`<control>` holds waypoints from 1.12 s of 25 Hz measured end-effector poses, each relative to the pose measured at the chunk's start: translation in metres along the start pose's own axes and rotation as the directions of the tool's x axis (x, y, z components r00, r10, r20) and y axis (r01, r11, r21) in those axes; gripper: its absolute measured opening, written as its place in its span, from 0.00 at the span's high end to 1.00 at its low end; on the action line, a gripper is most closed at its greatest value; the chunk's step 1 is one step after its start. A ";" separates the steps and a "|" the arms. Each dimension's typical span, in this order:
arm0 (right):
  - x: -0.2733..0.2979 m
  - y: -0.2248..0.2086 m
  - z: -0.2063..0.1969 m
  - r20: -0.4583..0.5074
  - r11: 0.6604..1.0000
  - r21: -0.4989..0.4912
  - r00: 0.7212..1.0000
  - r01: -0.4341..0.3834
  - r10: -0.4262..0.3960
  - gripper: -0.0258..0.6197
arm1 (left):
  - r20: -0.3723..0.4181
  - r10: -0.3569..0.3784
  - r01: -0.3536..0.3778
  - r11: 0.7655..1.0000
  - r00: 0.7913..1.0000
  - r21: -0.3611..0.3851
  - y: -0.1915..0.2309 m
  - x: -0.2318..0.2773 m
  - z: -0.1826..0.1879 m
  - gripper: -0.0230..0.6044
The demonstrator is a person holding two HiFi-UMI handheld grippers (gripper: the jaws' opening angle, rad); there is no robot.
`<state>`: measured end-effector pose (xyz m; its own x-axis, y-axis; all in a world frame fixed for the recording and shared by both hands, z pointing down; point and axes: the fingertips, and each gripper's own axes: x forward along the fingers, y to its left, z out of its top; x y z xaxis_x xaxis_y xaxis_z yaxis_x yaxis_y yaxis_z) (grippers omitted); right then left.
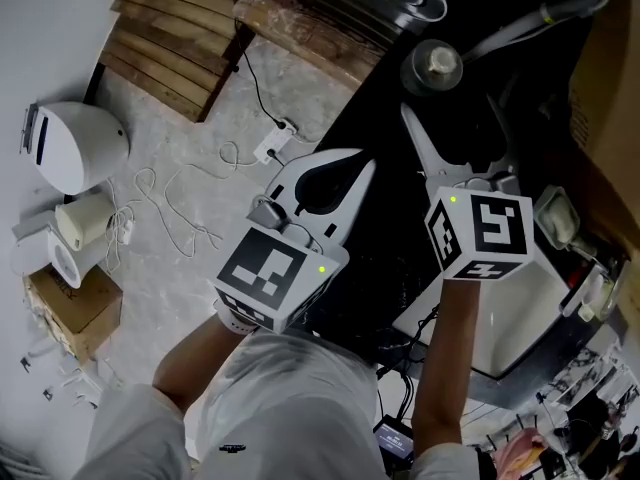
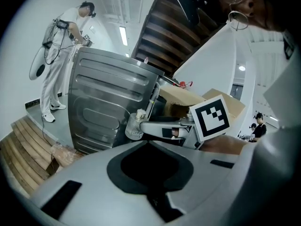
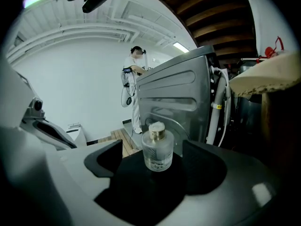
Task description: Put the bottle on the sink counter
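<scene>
A ribbed stainless steel cabinet (image 3: pixel 174 93) is seen just behind the bottle (image 3: pixel 157 149) and to its right. A pale hose (image 3: pixel 217 107) is hung down the cabinet side, farther to the right of the bottle. A slatted wooden platform (image 1: pixel 175 43) is laid on the floor (image 1: pixel 200 168) well to the left of the bottle. A person in white (image 3: pixel 133 79) is seen far behind the bottle and slightly to its left.

A rounded white appliance (image 1: pixel 75 146) and a cardboard box (image 1: pixel 75 308) are set on the floor, farther from the bottle than the platform. Loose white cables (image 1: pixel 190 218) are strewn between them and the bottle.

The left gripper (image 1: pixel 350 160) is held near the bottle, below and left of it in the head view. Its jaws are pressed together at the tips. Nothing is caught between them, and only a spade-shaped hollow is shown behind the tips.

The right gripper (image 3: pixel 152 147) is placed around the bottle with its jaws spread wide. One dark pad (image 3: pixel 106 159) is seen to the left of the bottle and the other to its right. A gap is shown on each side, so the bottle is not clamped.

The bottle is small, of frosted glass, with a gold collar and a pale cap. It is stood upright between the released jaws. From above it is shown against a dark surface (image 1: pixel 385 183). Whether its base is rested there cannot be told.
</scene>
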<state>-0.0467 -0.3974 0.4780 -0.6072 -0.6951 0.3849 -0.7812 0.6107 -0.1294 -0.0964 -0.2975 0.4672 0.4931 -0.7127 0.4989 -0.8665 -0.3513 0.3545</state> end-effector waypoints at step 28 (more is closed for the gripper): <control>-0.157 0.013 0.022 0.042 0.996 0.024 0.996 0.082 -0.083 0.35 | 0.058 0.017 -0.021 0.998 0.998 0.063 -0.081 -0.083 0.006 0.95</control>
<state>0.0350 -0.2892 0.3956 -0.5462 -0.7585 0.3555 -0.8313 0.5429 -0.1190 -0.0675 -0.2129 0.3921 0.4725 -0.7528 0.4582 -0.8799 -0.3739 0.2931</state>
